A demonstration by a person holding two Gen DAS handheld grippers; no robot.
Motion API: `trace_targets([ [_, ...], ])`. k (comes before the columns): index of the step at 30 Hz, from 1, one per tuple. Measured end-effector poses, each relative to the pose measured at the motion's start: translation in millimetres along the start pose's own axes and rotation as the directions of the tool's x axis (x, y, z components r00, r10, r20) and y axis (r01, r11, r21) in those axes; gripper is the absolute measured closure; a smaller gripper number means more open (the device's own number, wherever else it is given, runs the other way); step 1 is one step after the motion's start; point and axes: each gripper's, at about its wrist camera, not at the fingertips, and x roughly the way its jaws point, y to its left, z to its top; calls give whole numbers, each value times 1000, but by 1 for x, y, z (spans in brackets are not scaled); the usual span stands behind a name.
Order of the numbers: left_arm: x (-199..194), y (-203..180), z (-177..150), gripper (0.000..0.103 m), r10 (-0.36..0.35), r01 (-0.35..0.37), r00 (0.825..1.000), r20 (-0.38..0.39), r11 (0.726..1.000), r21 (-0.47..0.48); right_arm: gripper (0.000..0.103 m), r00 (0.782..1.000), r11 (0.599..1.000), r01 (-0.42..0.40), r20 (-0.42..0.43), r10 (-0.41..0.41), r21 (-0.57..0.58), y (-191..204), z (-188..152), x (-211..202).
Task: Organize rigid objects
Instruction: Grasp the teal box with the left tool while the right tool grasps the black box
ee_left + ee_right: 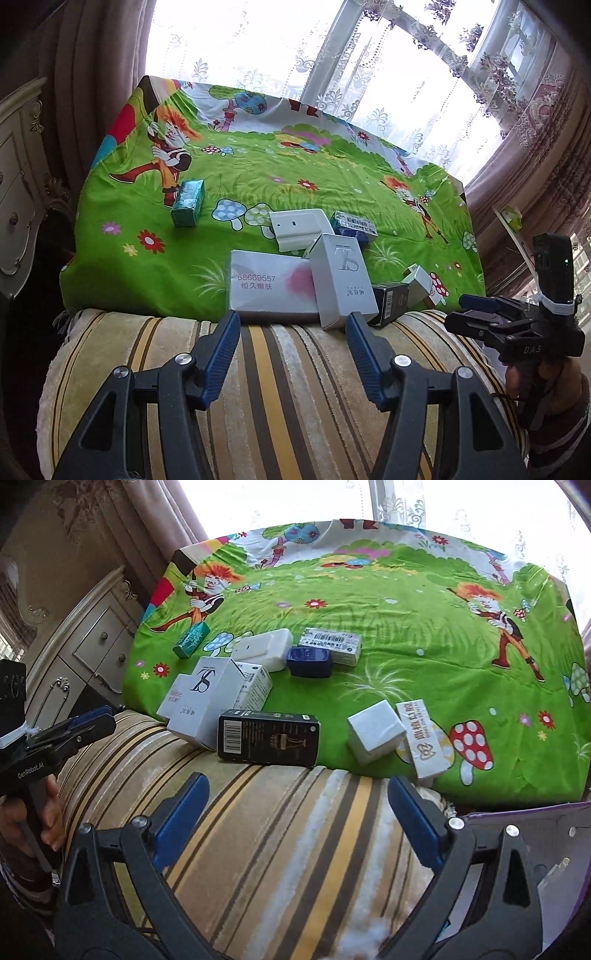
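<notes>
Home bedroom: lace curtains [369, 74], ornate dresser [92, 646] (cream, carved), cartoon bedsheet [295, 177].

Flat pink-print box [271, 282]: right end hidden under the tall white box [341, 278]; in the right wrist view only its corner shows. White plastic case [297, 229]: lower right corner covered by that same tall box. Blue box [352, 225]: lower part hidden behind it, label print too small to read. Black box [389, 301]: left end blocked by the tall box, text unreadable. Purple-edged thing [546, 834] at lower right: cut off by the picture's edge, can't tell what it is. Hand [44, 823] on the left gripper: mostly hidden by the handle.
</notes>
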Motion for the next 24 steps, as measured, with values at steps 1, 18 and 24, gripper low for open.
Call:
trace_targets([
  [1, 1, 2, 1, 42, 8, -8, 1000, -2, 1000, -1, 5, 1000, 1000, 1, -8, 0, 2, 2, 2, 4],
  [18, 23, 36, 37, 42, 92, -92, 995, -25, 996, -18, 5, 997, 1000, -10, -80, 10, -9, 14, 26, 54],
  [24, 45, 52, 59, 42, 135, -136, 990, -49, 990, -22, 5, 994, 1000, -19, -103, 18, -13, 15, 29, 64],
])
